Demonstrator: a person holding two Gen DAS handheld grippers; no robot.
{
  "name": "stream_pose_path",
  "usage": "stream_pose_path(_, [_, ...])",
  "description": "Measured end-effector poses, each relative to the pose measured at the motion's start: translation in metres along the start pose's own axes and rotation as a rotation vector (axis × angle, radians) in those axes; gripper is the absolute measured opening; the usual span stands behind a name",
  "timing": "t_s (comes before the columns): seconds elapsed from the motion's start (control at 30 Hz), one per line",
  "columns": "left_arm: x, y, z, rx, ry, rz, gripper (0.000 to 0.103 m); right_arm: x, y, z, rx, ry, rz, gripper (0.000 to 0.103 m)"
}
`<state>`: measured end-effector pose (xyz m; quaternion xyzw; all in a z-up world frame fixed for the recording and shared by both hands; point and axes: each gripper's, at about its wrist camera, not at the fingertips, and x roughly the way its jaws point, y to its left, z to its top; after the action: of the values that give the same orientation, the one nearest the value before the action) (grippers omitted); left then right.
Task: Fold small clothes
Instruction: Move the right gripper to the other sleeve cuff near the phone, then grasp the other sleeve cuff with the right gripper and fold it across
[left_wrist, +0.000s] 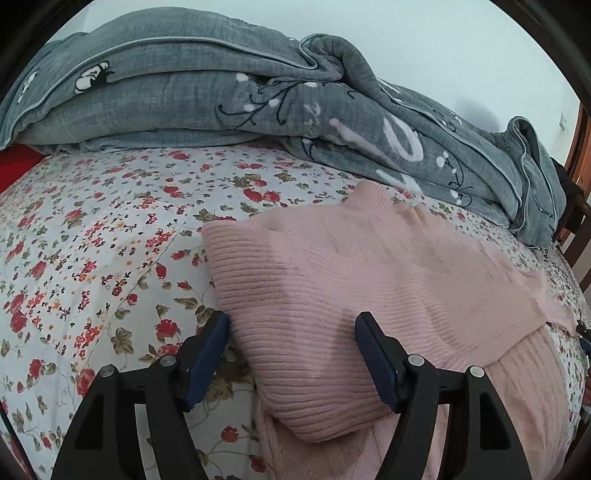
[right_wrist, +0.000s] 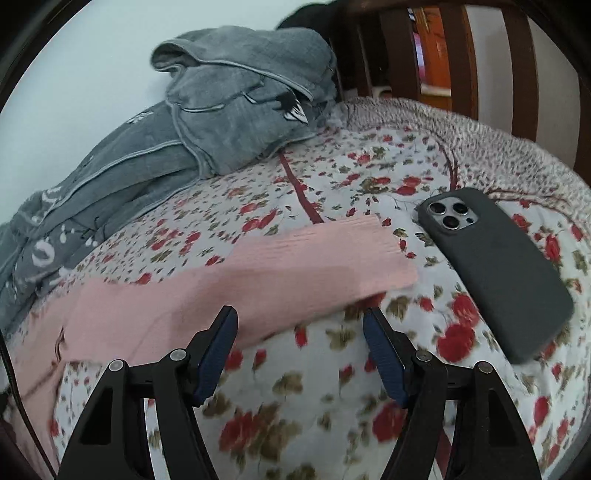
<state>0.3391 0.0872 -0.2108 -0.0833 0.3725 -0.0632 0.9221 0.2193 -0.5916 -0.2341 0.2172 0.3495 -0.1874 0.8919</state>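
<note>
Currently the pink sweater (left_wrist: 369, 280) lies flat on the floral bed (left_wrist: 92, 258), partly folded: one side is doubled over the body, leaving a thick ribbed fold edge facing the left side of the bed. Left gripper (left_wrist: 291, 325) hangs over that fold's near corner, jaws spread wide, pads not pressing the knit. One finger sits off the cloth over the sheet, the other over the fold, so nothing is held. Looks like a release pose: the fold sits where it was laid and the jaws straddle its edge.

Right gripper (right_wrist: 301, 321) is also well open and empty. The sleeve (right_wrist: 332, 254) stretches out ahead of it toward the foot end of the bed, cuff just beside a dark phone (right_wrist: 495, 269) lying face down. Sleeve is straight and flat, probably laid out so it can be taken and folded inward next. Watch the phone; a sloppy grab could drag it.

Grey blanket (left_wrist: 221, 92) is heaped along the far edge against the wall, clear of the work.
</note>
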Motion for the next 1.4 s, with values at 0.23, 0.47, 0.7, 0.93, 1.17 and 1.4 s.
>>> stream_pose_path(0.23, [0.002,0.0,0.0,-0.003,0.007,-0.002,0.071,0.017,-0.016,0.016,0.082,0.008,0.006,0.042])
stream_pose_path(0.47, [0.002,-0.004,0.0,0.022,-0.004,0.044,0.071,0.028,-0.033,0.019,0.159,0.004,0.047,0.008])
stream_pose_path(0.7, [0.001,-0.002,0.0,0.012,-0.008,0.057,0.071,0.012,-0.018,0.013,0.09,-0.074,-0.026,0.006])
stream_pose_path(0.93, [-0.003,0.004,-0.001,-0.021,-0.021,0.032,0.071,-0.003,-0.008,0.011,0.034,-0.161,-0.064,0.006])
stream_pose_path(1.17, [-0.015,0.02,-0.003,-0.106,-0.071,-0.024,0.079,-0.032,0.023,0.01,-0.054,-0.232,-0.181,0.005])
stream_pose_path(1.4, [-0.028,0.037,-0.004,-0.201,-0.13,-0.09,0.079,-0.092,0.104,0.032,-0.138,-0.347,-0.11,0.005])
